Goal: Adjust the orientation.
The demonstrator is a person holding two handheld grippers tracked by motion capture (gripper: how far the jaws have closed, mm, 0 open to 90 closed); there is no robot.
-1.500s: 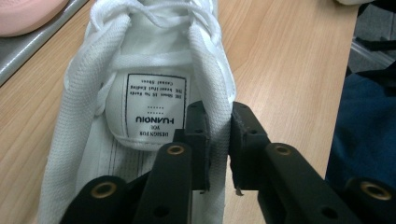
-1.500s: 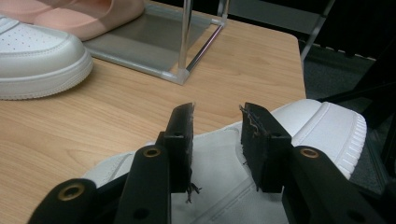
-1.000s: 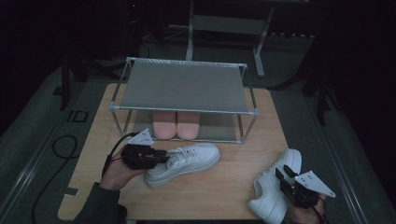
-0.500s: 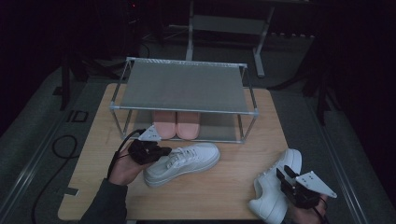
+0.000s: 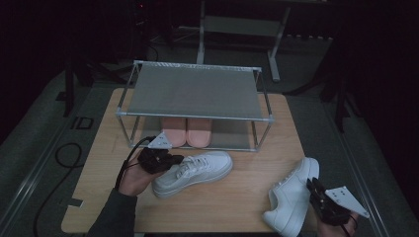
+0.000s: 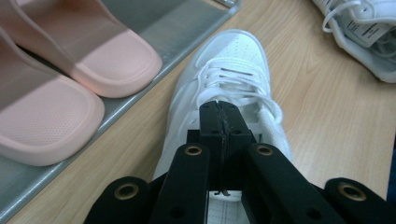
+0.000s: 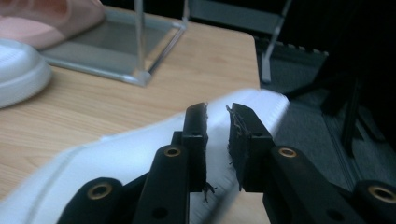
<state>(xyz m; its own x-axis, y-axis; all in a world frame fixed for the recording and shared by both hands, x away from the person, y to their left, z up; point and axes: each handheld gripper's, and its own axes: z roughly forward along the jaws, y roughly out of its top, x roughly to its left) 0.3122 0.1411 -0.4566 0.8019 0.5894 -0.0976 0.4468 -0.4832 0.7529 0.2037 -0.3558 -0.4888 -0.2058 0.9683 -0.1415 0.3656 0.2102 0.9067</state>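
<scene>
The left white sneaker (image 5: pixel 195 172) lies on its sole near the middle of the worktop (image 5: pixel 237 202), toe toward the right edge, just in front of the metal shoe rack (image 5: pixel 192 94). The left gripper (image 5: pixel 165 160) sits at its heel end; in the left gripper view its jaws are pressed fully together over the shoe's opening behind the laces, and whether any fabric is pinched between them cannot be told. The right white sneaker (image 5: pixel 290 196) lies at the worktop's near right corner, toe pointing away toward the far edge. The right gripper (image 5: pixel 316 190) is at that shoe's right side; its jaws have just been closing and stand with a narrow gap, the sneaker's white edge between them, the pads not clearly pressing on it. On the rack's lower shelf, toward the far edge, rests a pair of pink slippers (image 5: pixel 187 132).
</scene>
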